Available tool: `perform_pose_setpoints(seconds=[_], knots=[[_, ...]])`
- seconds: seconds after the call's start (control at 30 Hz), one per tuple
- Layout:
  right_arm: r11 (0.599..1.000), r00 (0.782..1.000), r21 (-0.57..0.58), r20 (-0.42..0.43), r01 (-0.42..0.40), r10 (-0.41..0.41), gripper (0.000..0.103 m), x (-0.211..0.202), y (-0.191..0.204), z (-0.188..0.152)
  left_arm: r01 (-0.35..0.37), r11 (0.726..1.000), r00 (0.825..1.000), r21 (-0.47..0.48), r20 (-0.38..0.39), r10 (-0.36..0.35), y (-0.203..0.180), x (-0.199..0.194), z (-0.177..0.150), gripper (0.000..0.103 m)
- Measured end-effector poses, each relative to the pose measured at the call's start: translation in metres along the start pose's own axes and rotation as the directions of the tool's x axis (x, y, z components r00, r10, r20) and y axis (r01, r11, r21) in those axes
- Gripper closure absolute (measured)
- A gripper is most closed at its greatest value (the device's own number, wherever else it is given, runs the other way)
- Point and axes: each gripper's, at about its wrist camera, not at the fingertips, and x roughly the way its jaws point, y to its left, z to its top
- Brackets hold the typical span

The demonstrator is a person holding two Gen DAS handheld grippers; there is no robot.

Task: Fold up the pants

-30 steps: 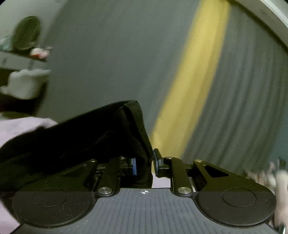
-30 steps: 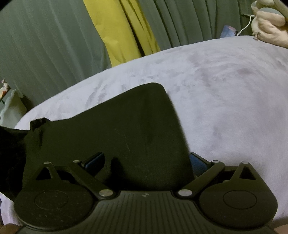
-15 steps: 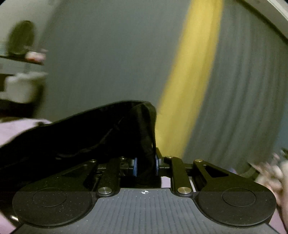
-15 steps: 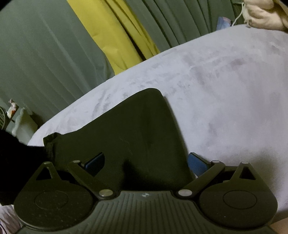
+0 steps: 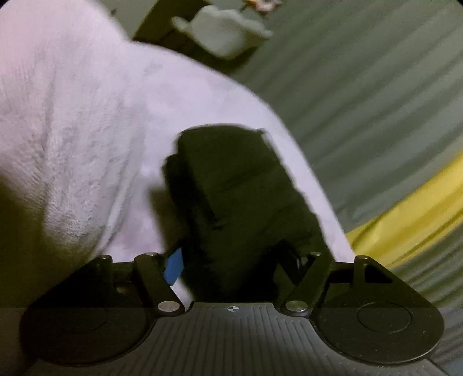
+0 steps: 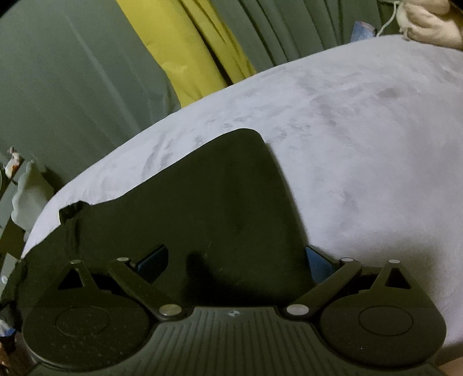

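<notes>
Black pants (image 6: 214, 202) lie folded on a pale lilac plush blanket (image 6: 361, 138) that covers the bed, and they fill the lower middle of both wrist views. In the right wrist view the cloth spreads as a flat dark slab from the left edge of the frame to a rounded corner just above centre, with a small bunched tab sticking up at its left end. The right claw (image 6: 237, 260) sits at the bottom of that frame with its jaws spread wide; the left blue pad rests over the dark cloth and the right blue pad (image 6: 318, 263) stands at the cloth's right edge against the blanket, neither one pinching the fabric. In the left wrist view the picture is blurred, and the pants (image 5: 240, 196) appear as a thick, layered stack running from the centre down to the bottom middle. The left claw (image 5: 234, 263) has just been opening, and its jaws now stand apart with the stack of cloth between them; one blue pad (image 5: 173, 266) shows clear of the fabric on the left, while the other is lost in the dark cloth on the right. Grey-green pleated curtains (image 6: 72, 86) hang behind the bed, with a yellow curtain panel (image 6: 188, 52) at upper centre of the right view and at the right edge of the left view. A beige soft object (image 6: 428, 23) with a thin cord sits in the upper right corner of the right view.
</notes>
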Motion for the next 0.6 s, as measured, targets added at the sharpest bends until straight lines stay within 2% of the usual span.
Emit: perform_pose_setpoints(seconds=[0.1, 0.23, 0.27, 0.3, 0.37, 0.47, 0.53, 0.57, 0.6], knots=[[0.999, 1.0, -0.034, 0.021, 0.0, 0.001, 0.004, -0.004, 0.005, -0.002, -0.004, 1.0, 0.999, -0.007, 0.035, 0.004, 0.009, 0.014, -0.002, 0.014], [0.999, 1.0, -0.037, 0.024, 0.001, 0.0, 0.004, -0.004, 0.005, -0.002, 0.015, 1.0, 0.997, 0.004, 0.08, -0.015, 0.003, 0.026, -0.005, 0.009], [0.999, 1.0, -0.034, 0.019, 0.004, -0.004, 0.004, -0.002, 0.005, -0.002, 0.017, 1.0, 0.996, -0.003, 0.093, -0.016, 0.008, 0.027, -0.007, 0.012], [0.999, 1.0, -0.034, 0.016, 0.009, -0.008, 0.004, -0.001, 0.005, -0.002, 0.014, 1.0, 0.995, -0.015, 0.103, -0.012, 0.009, 0.024, -0.007, 0.029], [0.999, 1.0, -0.045, 0.014, 0.018, -0.017, 0.004, 0.0, 0.007, -0.002, 0.034, 0.999, 0.992, -0.027, 0.12, -0.031, 0.004, 0.027, -0.007, 0.032], [0.997, 0.999, -0.072, 0.016, 0.035, -0.034, 0.004, 0.001, 0.011, -0.004, 0.039, 0.999, 0.992, 0.014, 0.12, -0.041, 0.009, 0.026, -0.006, 0.035], [0.995, 0.999, -0.085, 0.014, 0.046, -0.045, 0.004, 0.003, 0.013, -0.005, 0.01, 0.999, 0.992, 0.034, 0.129, -0.014, 0.009, 0.028, -0.006, 0.027], [0.995, 0.999, -0.088, 0.015, 0.05, -0.048, 0.004, 0.003, 0.013, -0.005, -0.009, 0.999, 0.99, 0.035, 0.14, 0.004, 0.007, 0.032, -0.006, 0.018], [0.995, 0.999, -0.09, 0.014, 0.053, -0.052, 0.004, 0.004, 0.013, -0.005, -0.022, 0.999, 0.988, 0.033, 0.152, 0.017, 0.007, 0.034, -0.005, 0.02]])
